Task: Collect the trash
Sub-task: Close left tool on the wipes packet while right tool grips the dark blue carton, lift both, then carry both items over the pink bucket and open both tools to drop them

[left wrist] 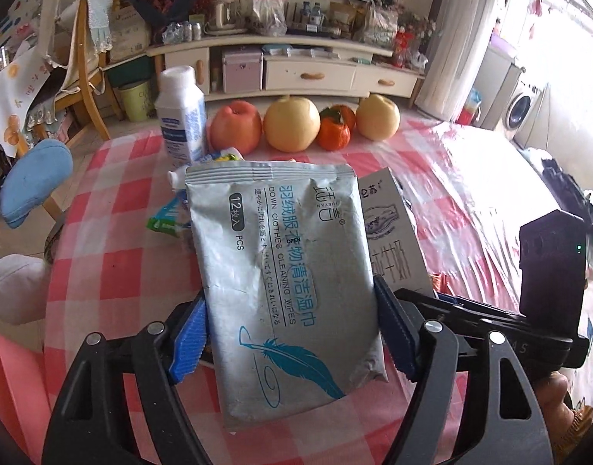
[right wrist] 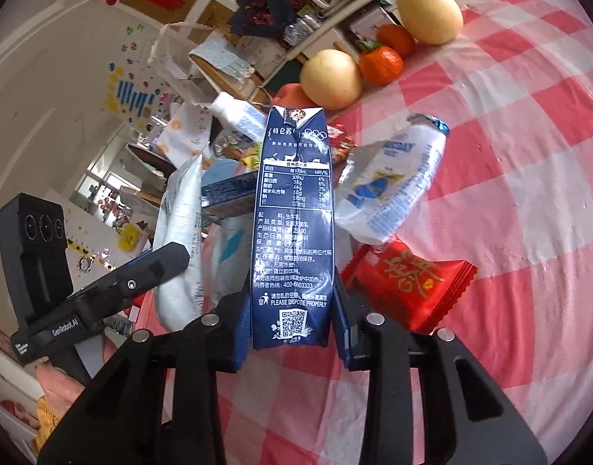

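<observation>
The left tongs [left wrist: 292, 333] clamp a silver wipes packet [left wrist: 284, 271] held above the worktop [left wrist: 470, 193]. The right tongs [right wrist: 292, 321] grip a dark blue milk carton [right wrist: 292, 224] upright. Beyond it lie a crushed white bottle [right wrist: 393, 182] and a red snack wrapper [right wrist: 404, 283] on the red-checked cloth. Fruit [left wrist: 292, 124] lines the far edge, before a cluttered cabinet [left wrist: 308, 73].

A red apple [left wrist: 236, 126], two yellow pears [left wrist: 291, 123] and an orange [left wrist: 336, 128] are sitting in a row at the upper middle of the frame, on the desk [left wrist: 470, 201] with its red and white checked cloth. A washing machine [left wrist: 523, 110] is standing at the far right.
</observation>
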The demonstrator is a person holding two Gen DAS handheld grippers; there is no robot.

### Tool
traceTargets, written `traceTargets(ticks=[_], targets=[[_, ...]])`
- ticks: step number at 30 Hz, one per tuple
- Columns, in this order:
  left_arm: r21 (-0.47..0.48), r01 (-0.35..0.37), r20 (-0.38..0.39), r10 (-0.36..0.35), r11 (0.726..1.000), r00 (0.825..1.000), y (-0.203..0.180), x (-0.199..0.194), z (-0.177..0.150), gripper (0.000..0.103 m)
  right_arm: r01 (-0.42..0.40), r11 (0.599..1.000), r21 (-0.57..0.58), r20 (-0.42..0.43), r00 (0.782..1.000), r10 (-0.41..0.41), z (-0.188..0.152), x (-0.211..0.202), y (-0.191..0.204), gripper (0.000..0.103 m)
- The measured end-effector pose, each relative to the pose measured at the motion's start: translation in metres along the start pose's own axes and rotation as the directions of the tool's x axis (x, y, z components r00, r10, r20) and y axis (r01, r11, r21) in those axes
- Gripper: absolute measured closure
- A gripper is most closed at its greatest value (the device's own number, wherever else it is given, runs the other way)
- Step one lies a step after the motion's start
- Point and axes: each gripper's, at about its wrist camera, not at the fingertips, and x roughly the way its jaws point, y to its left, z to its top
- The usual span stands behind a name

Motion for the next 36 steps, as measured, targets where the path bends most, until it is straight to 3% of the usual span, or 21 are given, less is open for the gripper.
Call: traceTargets(ticks=[4,17,24,30,33,36], targets=[[-0.016,-0.018,0.041,0.019,1.000,0.999,0.012,-0.016,-0.005,0.026,-0.044,0.999,-0.031,0.014,0.999,0.045,-0.002,-0.006,0.011,0.067],[-0.104,-0.132,0.147,0.146,0.986,0.978,0.063,-0.071,-0.022,0.026,-0.016,0.976,-0.215,-0.042,0.999,0.007,-0.033,0.001,0.061,0.067],[-0.218,-0.189,0.170,0.228,0.957,0.959,0.110,-0.096,-0.030,0.026,-0.088,0.978,-0.191,-0.122,0.990,0.065,-0.053,0.028,0.091,0.067],[-0.357,-0.255,0.177,0.333,0.899,0.926,0.167,-0.123,-0.042,0.026,-0.144,0.960,-0.240,-0.208,0.974,0.094,-0.078,0.063,0.145,0.067],[-0.429,-0.300,0.162,0.400,0.852,0.902,0.198,-0.134,-0.053,0.026,-0.177,0.955,-0.239,-0.245,0.963,0.117,-0.085,0.081,0.169,0.067],[-0.515,-0.342,0.124,0.464,0.786,0.877,0.237,-0.144,-0.068,0.026,-0.223,0.937,-0.270,-0.280,0.949,0.145,-0.089,0.107,0.207,0.067]])
